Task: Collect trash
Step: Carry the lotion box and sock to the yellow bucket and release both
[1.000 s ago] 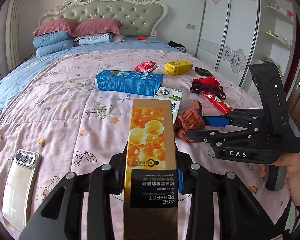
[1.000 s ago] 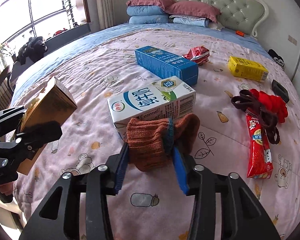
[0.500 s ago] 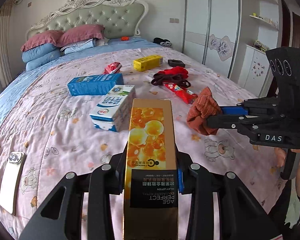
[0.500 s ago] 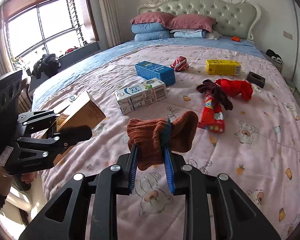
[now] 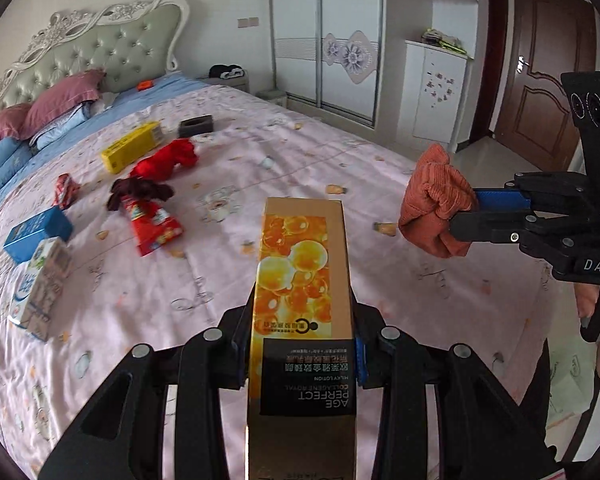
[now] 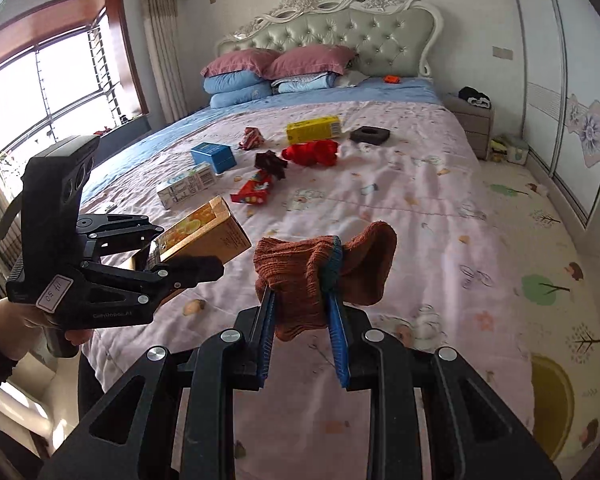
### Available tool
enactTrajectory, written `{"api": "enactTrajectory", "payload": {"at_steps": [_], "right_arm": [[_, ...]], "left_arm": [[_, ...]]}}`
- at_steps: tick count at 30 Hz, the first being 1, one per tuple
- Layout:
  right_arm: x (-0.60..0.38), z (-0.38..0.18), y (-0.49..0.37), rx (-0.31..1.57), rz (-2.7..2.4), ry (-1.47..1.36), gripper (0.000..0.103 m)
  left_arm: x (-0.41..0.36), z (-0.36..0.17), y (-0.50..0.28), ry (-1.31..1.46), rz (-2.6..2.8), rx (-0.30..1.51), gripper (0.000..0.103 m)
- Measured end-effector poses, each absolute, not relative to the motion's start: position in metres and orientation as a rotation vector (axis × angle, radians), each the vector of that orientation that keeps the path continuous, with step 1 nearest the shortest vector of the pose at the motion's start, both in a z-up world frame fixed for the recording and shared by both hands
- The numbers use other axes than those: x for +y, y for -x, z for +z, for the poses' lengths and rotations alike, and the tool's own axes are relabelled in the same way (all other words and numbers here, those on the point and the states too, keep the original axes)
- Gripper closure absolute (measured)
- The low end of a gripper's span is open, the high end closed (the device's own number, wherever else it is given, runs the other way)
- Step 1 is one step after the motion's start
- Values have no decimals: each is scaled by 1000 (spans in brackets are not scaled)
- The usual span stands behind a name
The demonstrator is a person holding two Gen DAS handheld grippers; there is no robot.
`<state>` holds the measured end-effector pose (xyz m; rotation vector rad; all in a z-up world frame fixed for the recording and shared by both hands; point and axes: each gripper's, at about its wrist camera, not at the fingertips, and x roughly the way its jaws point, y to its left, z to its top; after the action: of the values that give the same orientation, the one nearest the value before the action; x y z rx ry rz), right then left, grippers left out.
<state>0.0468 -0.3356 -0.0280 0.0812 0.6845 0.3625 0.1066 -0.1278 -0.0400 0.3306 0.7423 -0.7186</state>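
Left gripper [image 5: 300, 360]: clamped on a tall gold lotion box [image 5: 303, 280], its long axis running straight out along the fingers, lifted above the bed [image 5: 340, 152].
Right gripper [image 6: 302, 316]: squeezed tight on a rust-brown sock [image 6: 320, 268], bunched over the fingertips, hanging over the bed's foot end.
Key relation: both loads are airborne and side by side, box to the left of the sock; no bin shows in either view, so I can't say which way the drop-off lies.
Still on the bed: one yellow box [image 6: 314, 129], one blue box [image 6: 214, 156], one milk carton [image 6: 186, 188], one red snack packet [image 6: 256, 190], one crumpled red wrapper [image 6: 251, 138], one red cloth [image 6: 312, 152], one dark cloth [image 6: 271, 162], one black block [image 6: 370, 134].
Nearer hand: the left, I'd judge, sits closer to the cartons.
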Motion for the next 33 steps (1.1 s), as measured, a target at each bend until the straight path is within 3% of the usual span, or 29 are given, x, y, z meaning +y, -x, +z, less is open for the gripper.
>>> {"api": "enactTrajectory", "payload": {"at_steps": [14,24,33], "right_arm": [[-516,-66,22,731,-3,-243,78],[-599,-103,57,780,-175,-327,78],[-639,-143,47,849,-222,-391,78]], "left_arm": [[-324,-49,-74,-509,-1008,753,66],[-462,-78,-73,-533,-1199,924,66],[-523,-108,-85,-524,-1222,1040,66]]}}
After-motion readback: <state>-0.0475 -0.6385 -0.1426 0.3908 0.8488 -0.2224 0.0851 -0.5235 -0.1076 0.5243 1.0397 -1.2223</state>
